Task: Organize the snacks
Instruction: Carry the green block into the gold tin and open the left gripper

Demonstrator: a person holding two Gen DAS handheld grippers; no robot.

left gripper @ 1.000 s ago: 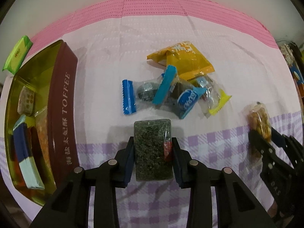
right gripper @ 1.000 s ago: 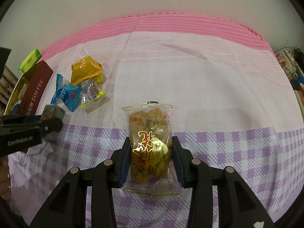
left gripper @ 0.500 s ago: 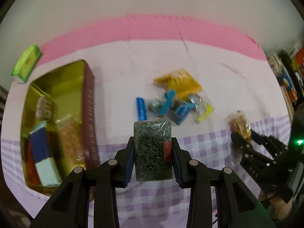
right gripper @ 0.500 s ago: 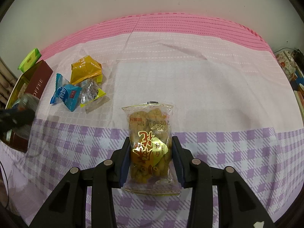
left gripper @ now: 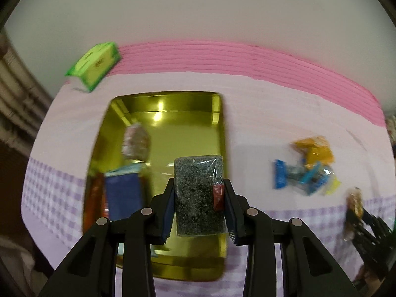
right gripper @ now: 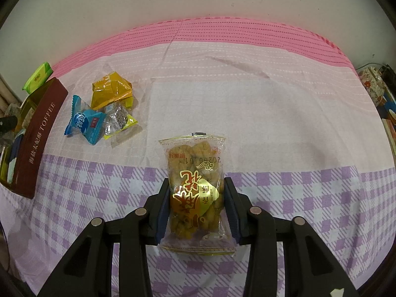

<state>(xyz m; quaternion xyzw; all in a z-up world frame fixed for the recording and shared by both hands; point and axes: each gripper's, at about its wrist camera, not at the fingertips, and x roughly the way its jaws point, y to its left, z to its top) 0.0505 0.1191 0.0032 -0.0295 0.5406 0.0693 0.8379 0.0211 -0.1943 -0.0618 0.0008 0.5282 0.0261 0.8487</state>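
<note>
My left gripper (left gripper: 199,205) is shut on a dark speckled snack bar (left gripper: 198,195) and hangs over the open gold tin (left gripper: 178,128), which holds a few wrapped snacks along its left side. My right gripper (right gripper: 196,203) is shut on a clear packet of fried golden snacks (right gripper: 195,185) above the checked cloth. A small pile of loose snacks (right gripper: 104,113) lies right of the tin: a yellow bag, a blue packet and a clear one. The same snack pile (left gripper: 307,165) shows blurred in the left wrist view, with the right gripper (left gripper: 356,212) at the far right edge.
The tin (right gripper: 37,133) has a brown side marked TOFFEE. A green packet (left gripper: 95,65) lies behind it near the pink band of the cloth (right gripper: 222,32). Books and clutter (right gripper: 378,94) stand off the table's right end. A wall runs behind.
My left gripper has carried the dark bar leftward and upward from beside the snack pile to above the tin. The right gripper and its packet have stayed still.
</note>
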